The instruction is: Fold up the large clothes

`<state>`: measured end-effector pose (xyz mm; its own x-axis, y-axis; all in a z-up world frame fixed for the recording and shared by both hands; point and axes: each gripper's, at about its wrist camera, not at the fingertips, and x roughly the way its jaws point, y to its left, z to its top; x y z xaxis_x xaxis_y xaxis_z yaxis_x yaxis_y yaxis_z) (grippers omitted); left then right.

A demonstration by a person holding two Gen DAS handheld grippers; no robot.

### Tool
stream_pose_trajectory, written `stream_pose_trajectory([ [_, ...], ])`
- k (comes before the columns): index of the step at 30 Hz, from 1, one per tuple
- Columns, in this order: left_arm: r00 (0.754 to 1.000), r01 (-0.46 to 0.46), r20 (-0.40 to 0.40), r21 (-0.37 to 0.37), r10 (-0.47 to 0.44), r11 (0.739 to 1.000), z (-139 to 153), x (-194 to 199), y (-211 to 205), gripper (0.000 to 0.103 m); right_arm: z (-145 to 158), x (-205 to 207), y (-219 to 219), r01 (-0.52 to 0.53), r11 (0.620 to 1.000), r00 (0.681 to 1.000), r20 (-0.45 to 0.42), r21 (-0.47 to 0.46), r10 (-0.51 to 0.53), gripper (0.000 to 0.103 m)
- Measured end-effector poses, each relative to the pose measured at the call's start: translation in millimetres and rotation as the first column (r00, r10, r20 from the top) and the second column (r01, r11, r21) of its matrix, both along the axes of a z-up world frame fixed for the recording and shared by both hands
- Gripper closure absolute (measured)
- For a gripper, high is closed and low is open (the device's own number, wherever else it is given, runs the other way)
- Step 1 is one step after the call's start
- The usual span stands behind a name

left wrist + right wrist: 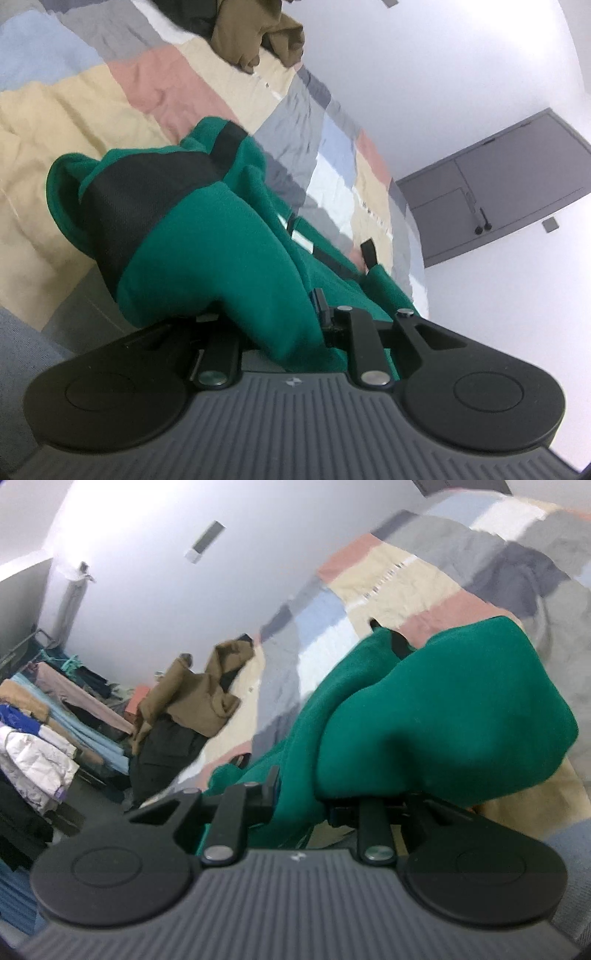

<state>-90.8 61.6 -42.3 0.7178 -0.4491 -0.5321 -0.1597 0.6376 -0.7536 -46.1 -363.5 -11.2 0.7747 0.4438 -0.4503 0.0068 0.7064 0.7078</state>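
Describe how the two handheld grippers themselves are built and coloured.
Both look alike. The left gripper and right gripper each have a grey ribbed body with a small pale logo, two round black discs at the sides, and black linkage bars on silver pins. No cables or sleeves show.

A brown garment (199,690) heaps at the patchwork bedspread's (74,122) far end; the middle lies bare.

White wall (424,74), grey cabinet (498,184)

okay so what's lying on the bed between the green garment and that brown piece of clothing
Nothing but bare patchwork bedspread. In the right wrist view, its blocks run clear from the green garment to the brown clothing; the left wrist view agrees.
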Motion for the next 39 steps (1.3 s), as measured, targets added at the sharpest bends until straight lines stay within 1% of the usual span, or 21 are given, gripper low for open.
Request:
stream_pose_trajectory([
  [2, 1.000, 0.004, -0.028, -0.017, -0.004, 1.000, -5, 10, 0, 0.075, -5, 3, -4, 0.008, 1.000, 0.999, -0.034, 0.020, -0.007, 0.076],
  [3, 0.999, 0.007, -0.044, -0.024, -0.008, 1.000, -7, 17, 2, 0.069, -7, 5, -6, 0.012, 0.999, 0.999, -0.051, 0.030, -0.011, 0.074],
  [5, 0.997, 0.025, -0.070, -0.048, -0.028, 0.999, -7, 26, 5, 0.058, -7, 6, -9, 0.012, 0.998, 0.998, -0.069, 0.054, -0.009, 0.064],
  [6, 0.997, 0.033, -0.072, -0.049, -0.036, 0.998, -6, 32, 6, 0.057, -6, 8, -11, 0.007, 0.998, 0.998, -0.070, 0.062, -0.003, 0.053],
  [7, 0.997, 0.041, -0.066, -0.047, -0.044, 0.998, -4, 37, 6, 0.056, -4, 9, -12, 0.003, 0.997, 0.998, -0.063, 0.073, 0.001, 0.046],
  [9, 0.998, 0.048, -0.039, -0.052, -0.050, 0.998, 1, 47, 7, 0.053, 5, 11, -12, -0.001, 0.997, 1.000, -0.029, 0.077, 0.003, 0.040],
  [12, 0.999, 0.038, -0.007, -0.063, -0.038, 0.997, 6, 65, 8, 0.050, 16, 25, -8, -0.009, 0.999, 1.000, 0.017, 0.047, 0.008, 0.039],
  [15, 0.999, 0.024, 0.028, -0.073, -0.022, 0.997, 11, 86, 9, 0.046, 21, 47, -2, -0.014, 1.000, 0.998, 0.054, 0.013, 0.014, 0.039],
  [19, 0.997, 0.012, 0.078, -0.050, -0.008, 0.999, 16, 119, 9, 0.041, 20, 84, 6, -0.007, 0.999, 0.995, 0.094, -0.043, 0.011, 0.039],
  [21, 0.993, 0.008, 0.119, -0.021, -0.005, 1.000, 17, 139, 7, 0.031, 15, 105, 8, 0.001, 0.999, 0.995, 0.101, -0.055, 0.005, 0.039],
  [23, 0.987, 0.011, 0.162, 0.035, -0.016, 0.999, 15, 158, 4, 0.023, 10, 125, 8, 0.007, 0.998, 0.995, 0.100, -0.061, 0.000, 0.040],
  [24, 0.985, 0.014, 0.169, 0.075, -0.026, 0.997, 12, 167, 2, 0.023, 7, 134, 9, 0.009, 0.997, 0.995, 0.104, -0.074, -0.001, 0.041],
  [26, 0.986, 0.011, 0.159, 0.168, -0.038, 0.986, 4, 186, -4, 0.023, 1, 149, 10, 0.014, 0.994, 0.993, 0.115, -0.109, -0.001, 0.042],
  [29, 0.985, 0.015, 0.164, 0.255, -0.059, 0.967, -12, 206, -8, 0.023, -10, 167, 13, 0.010, 0.985, 0.992, 0.127, -0.172, 0.012, 0.043],
  [33, 0.983, 0.021, 0.162, 0.338, -0.080, 0.941, -33, 231, -10, 0.023, -25, 188, 21, -0.022, 0.958, 0.991, 0.119, -0.288, 0.058, 0.043],
  [36, 0.982, 0.032, 0.159, 0.401, -0.104, 0.916, -45, 250, -14, 0.023, -37, 206, 30, -0.041, 0.925, 0.992, 0.098, -0.378, 0.083, 0.043],
  [39, 0.981, 0.051, 0.144, 0.449, -0.128, 0.892, -58, 268, -20, 0.023, -52, 224, 37, -0.058, 0.901, 0.993, 0.072, -0.430, 0.098, 0.043],
])
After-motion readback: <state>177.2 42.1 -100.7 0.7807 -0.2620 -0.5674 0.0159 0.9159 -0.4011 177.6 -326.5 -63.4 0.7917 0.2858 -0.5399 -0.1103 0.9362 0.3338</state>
